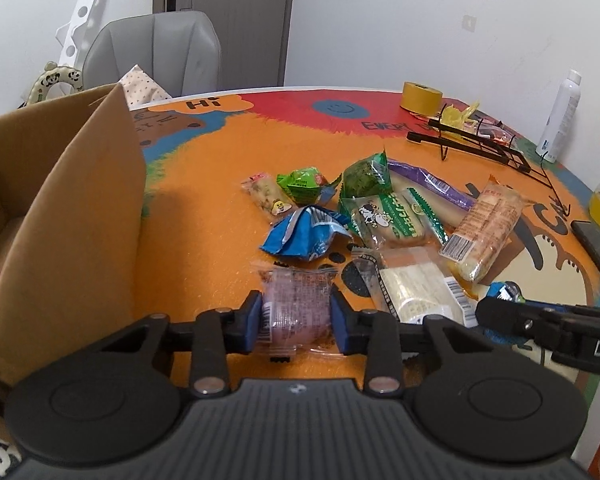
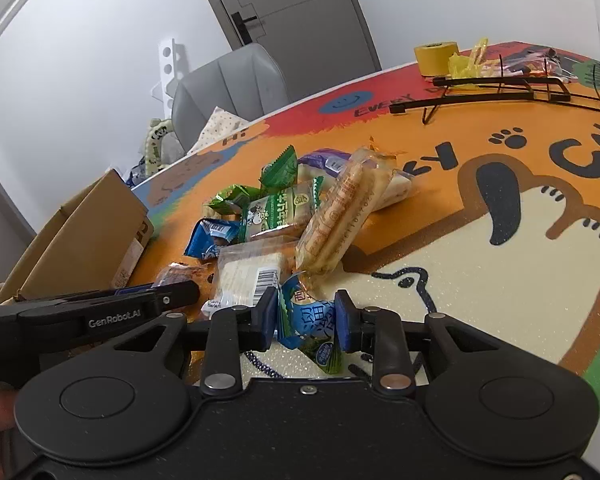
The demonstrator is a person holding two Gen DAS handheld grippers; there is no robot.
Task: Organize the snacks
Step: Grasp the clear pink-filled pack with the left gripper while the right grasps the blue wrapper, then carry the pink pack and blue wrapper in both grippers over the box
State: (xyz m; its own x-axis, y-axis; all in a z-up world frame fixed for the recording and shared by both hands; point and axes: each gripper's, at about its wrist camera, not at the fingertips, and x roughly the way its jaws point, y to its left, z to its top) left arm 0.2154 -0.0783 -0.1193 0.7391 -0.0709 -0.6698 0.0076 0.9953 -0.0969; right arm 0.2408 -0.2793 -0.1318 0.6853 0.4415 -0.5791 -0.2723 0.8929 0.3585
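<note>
So we've got the cardboard box sitting open at the left of the table, with the snack pile spread out to its right. Our left gripper has its pads squeezed on the pink-wrapped snack, which lies at the near edge of the pile, long axis running away from us, just right of the box wall, so that hand's the closer one to drop off. The right gripper is pinched onto a blue-green packet, near side, farther from the box.
</note>
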